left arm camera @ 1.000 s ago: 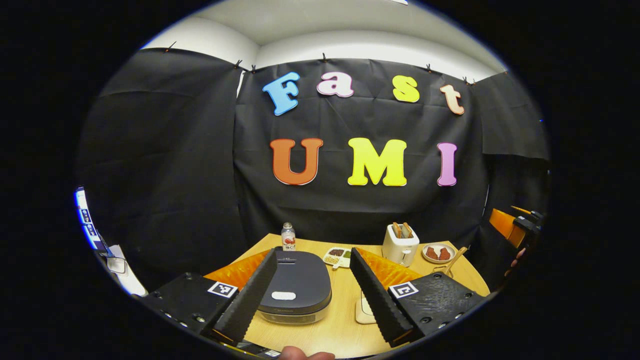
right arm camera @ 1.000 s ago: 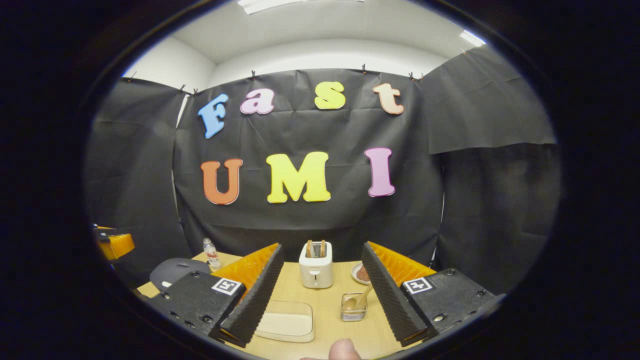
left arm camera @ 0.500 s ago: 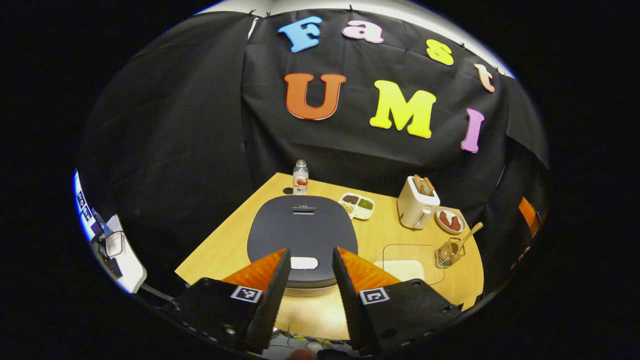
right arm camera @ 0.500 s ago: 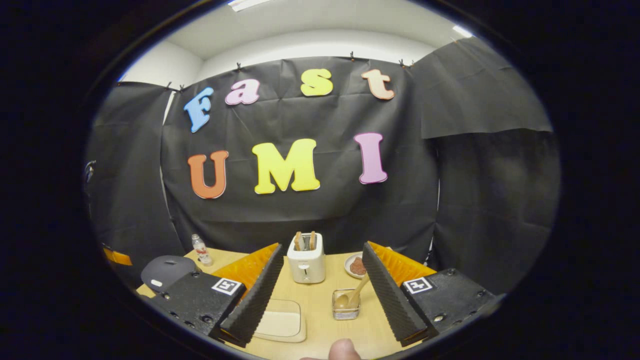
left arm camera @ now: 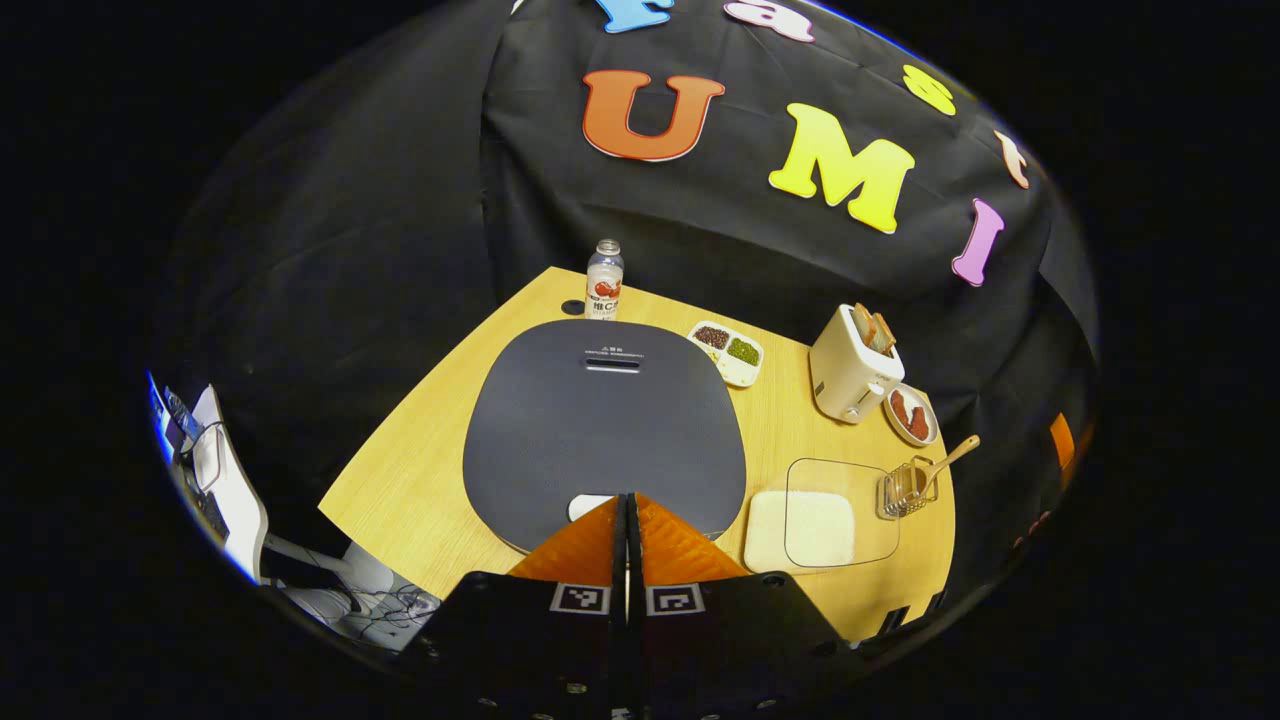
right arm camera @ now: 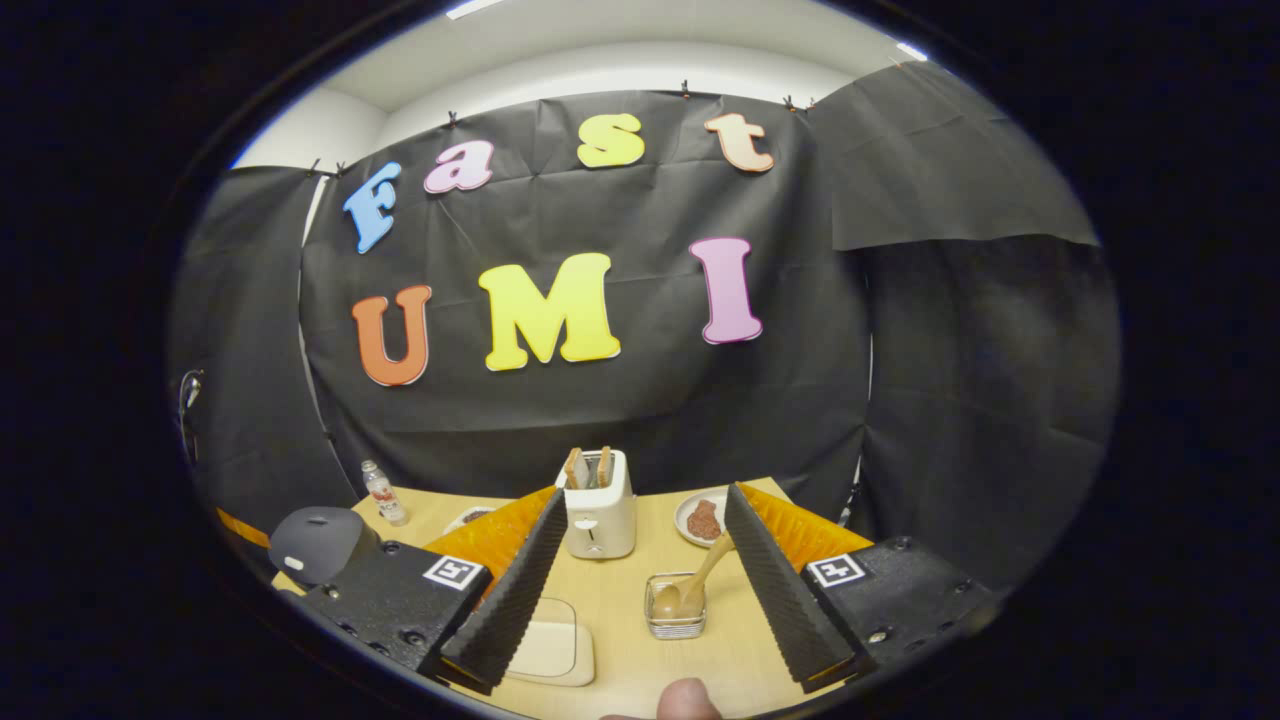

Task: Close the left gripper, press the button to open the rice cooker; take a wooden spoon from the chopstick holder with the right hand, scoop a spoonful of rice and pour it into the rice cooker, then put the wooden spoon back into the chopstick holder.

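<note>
Rice cooker point(left arm camera: 600, 420) sits lid down at the table's point(left arm camera: 420, 480) left-centre. Left gripper point(left arm camera: 628, 515) has its fingers pressed together, holding nothing, tips over the pale button point(left arm camera: 585, 506) at the lid's near edge; contact cannot be judged. Right gripper point(right arm camera: 640, 590) is spread wide and empty, above the near table edge. Wooden spoon point(right arm camera: 690, 590) leans in the wire holder point(right arm camera: 675, 618) between its fingers, farther off. Toaster point(right arm camera: 598, 505) stands behind.
</note>
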Demonstrator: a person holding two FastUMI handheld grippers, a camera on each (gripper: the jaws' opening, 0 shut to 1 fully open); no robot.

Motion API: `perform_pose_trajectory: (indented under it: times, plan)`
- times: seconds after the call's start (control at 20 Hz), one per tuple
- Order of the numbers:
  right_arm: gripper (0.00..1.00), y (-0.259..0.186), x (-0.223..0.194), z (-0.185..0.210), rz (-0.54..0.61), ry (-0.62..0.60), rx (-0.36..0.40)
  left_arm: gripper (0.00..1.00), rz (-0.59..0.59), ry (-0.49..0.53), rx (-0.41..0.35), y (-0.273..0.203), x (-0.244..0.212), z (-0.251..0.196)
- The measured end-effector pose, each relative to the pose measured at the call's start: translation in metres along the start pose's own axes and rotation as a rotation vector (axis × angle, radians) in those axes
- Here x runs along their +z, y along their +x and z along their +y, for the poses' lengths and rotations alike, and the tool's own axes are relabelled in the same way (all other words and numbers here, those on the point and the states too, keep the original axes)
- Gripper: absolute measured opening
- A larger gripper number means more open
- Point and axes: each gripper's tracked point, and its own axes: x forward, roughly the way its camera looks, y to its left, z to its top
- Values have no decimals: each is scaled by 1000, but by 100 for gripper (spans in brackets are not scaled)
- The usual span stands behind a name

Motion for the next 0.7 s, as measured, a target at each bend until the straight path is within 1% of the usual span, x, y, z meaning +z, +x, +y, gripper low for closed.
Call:
perform_pose_trajectory:
  times: [0.35, 0.45, 0.5, 0.6, 0.65, 0.7]
  plan:
    - [99, 5, -2, -23, 11, 11, -39, 0, 63, -14, 23, 25, -10, 8]
    - [99, 5, -4, -24, 15, 19, -42, 0, 91, -9, 23, 31, -19, 7]
    - [99, 4, -5, -24, 19, 22, -41, 0, 75, -9, 22, 32, -18, 7]
    - [99, 4, -7, -23, 23, 31, -41, 0, 117, -49, 35, 34, -28, 11]
    - [100, 5, -9, -21, 30, 31, -38, 0, 99, -54, 40, 40, -23, 10]
    - [100, 3, -11, -20, 37, 28, -33, 1, 95, -46, 42, 34, -25, 10]
